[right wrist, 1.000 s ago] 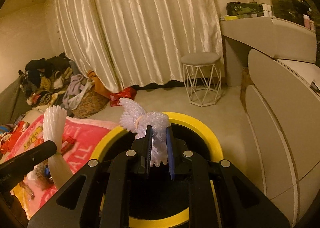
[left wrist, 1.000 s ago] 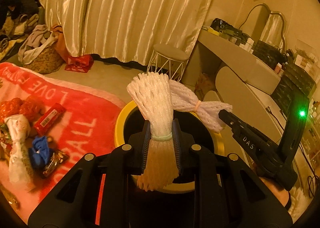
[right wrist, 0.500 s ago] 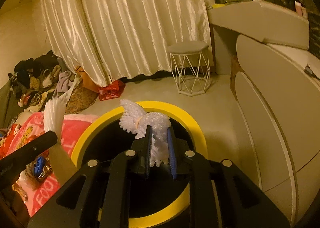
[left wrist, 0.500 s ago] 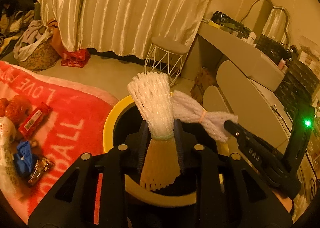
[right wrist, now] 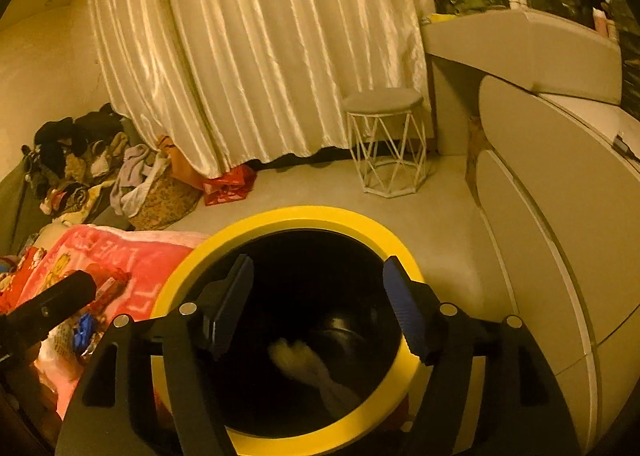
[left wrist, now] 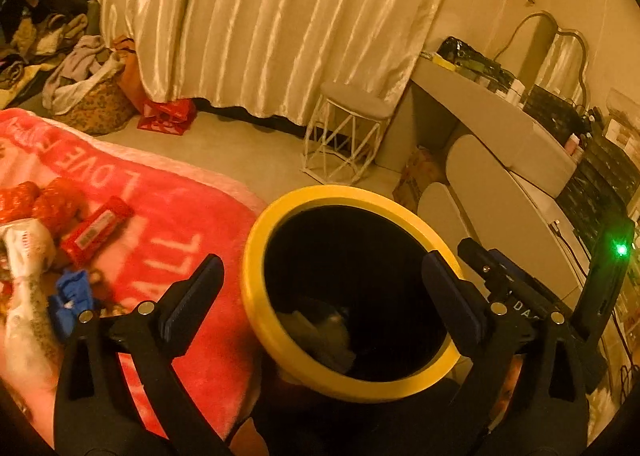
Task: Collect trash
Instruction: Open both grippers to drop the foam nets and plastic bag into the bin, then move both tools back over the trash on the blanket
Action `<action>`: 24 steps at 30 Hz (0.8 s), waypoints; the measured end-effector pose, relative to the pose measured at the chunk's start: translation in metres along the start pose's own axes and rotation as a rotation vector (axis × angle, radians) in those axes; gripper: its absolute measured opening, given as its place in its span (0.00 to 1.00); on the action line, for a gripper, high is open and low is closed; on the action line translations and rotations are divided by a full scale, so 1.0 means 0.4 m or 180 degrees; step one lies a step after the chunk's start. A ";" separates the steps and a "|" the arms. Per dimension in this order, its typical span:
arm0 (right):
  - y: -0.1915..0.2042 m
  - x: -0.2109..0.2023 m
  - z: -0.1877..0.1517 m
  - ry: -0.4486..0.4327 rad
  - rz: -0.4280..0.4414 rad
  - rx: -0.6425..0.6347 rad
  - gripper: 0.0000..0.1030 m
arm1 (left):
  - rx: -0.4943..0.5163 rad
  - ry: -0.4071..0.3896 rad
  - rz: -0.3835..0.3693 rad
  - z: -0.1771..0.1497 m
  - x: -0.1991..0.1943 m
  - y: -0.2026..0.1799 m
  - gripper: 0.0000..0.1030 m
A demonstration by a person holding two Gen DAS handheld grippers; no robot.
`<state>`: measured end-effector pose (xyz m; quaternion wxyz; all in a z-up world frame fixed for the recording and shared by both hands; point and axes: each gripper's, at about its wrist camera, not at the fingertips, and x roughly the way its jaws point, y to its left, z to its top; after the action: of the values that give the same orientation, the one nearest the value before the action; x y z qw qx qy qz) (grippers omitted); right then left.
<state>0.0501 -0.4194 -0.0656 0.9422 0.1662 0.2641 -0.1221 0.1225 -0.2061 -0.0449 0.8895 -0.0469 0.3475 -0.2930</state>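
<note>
A black bin with a yellow rim (left wrist: 256, 256) (right wrist: 288, 215) stands on the floor right below both grippers. My left gripper (left wrist: 320, 296) hangs over its mouth, jaws opening wide, nothing between them. My right gripper (right wrist: 318, 308) is also over the bin, jaws opening, empty. A pale foam net (right wrist: 304, 364) lies blurred inside the bin, and another dim shape (left wrist: 316, 332) shows at the bottom in the left wrist view. More trash lies on the pink blanket (left wrist: 168, 223): a red wrapper (left wrist: 96, 228), a blue scrap (left wrist: 70, 302), a white net (left wrist: 24, 256).
A white wire stool (left wrist: 348, 135) (right wrist: 386, 143) stands before the satin curtain (left wrist: 260, 15). A grey dresser (right wrist: 552, 183) runs along the right. Clothes and a basket (right wrist: 160, 191) pile up at the left, with a red bag (left wrist: 166, 117) by the curtain.
Both grippers opened and let go of their foam nets, which dropped into the bin. The left gripper sank a little toward the bin.
</note>
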 end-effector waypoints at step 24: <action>0.194 -0.096 0.006 -0.0286 0.0617 -0.0550 0.80 | -0.0150 -0.0534 0.0495 0.009 -0.189 0.098 0.89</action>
<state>0.0441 -0.3438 -0.0238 0.9712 0.1035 0.2139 -0.0146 0.0993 -0.1322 -0.0088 0.9342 -0.0651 0.2811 -0.2099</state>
